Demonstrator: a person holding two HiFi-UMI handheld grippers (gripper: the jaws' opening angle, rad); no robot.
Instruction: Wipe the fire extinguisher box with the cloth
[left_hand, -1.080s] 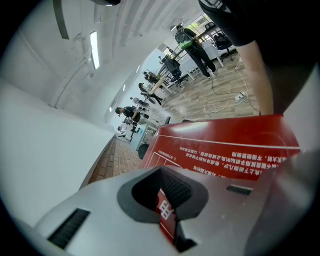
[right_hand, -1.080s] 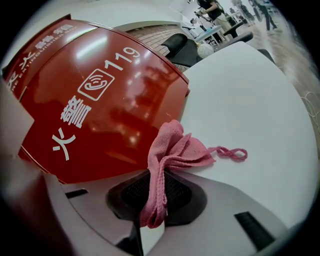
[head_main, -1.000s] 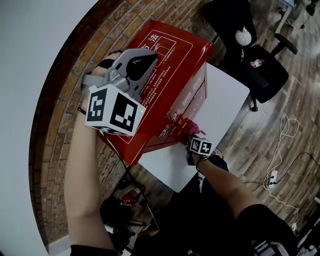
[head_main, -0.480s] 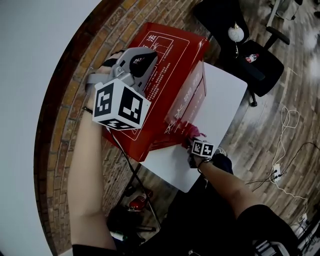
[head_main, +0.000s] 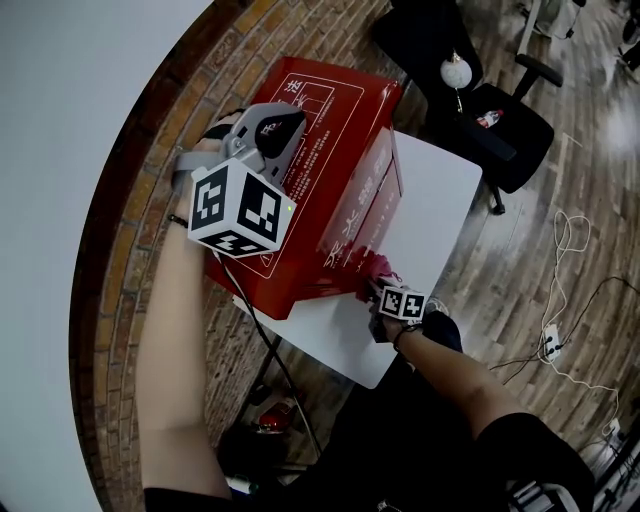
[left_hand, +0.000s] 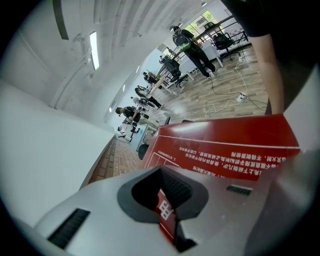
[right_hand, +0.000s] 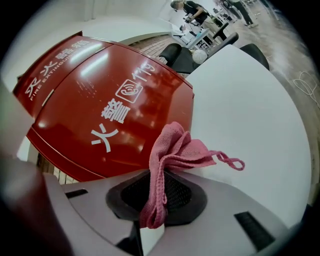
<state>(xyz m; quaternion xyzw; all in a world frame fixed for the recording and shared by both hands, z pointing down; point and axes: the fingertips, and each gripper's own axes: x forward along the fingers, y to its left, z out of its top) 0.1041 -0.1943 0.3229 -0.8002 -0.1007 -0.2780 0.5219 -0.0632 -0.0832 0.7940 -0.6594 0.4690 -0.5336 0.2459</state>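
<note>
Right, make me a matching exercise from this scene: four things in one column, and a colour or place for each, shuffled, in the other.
Things:
1. cloth
2. fire extinguisher box
3. table
4. left tool

Descriptions:
A. white, with the box standing on it
B. pink, clamped in the right tool
C. over the top of the box
D. red with white lettering

Pairs: 1-B, 2-D, 3-A, 4-C
</note>
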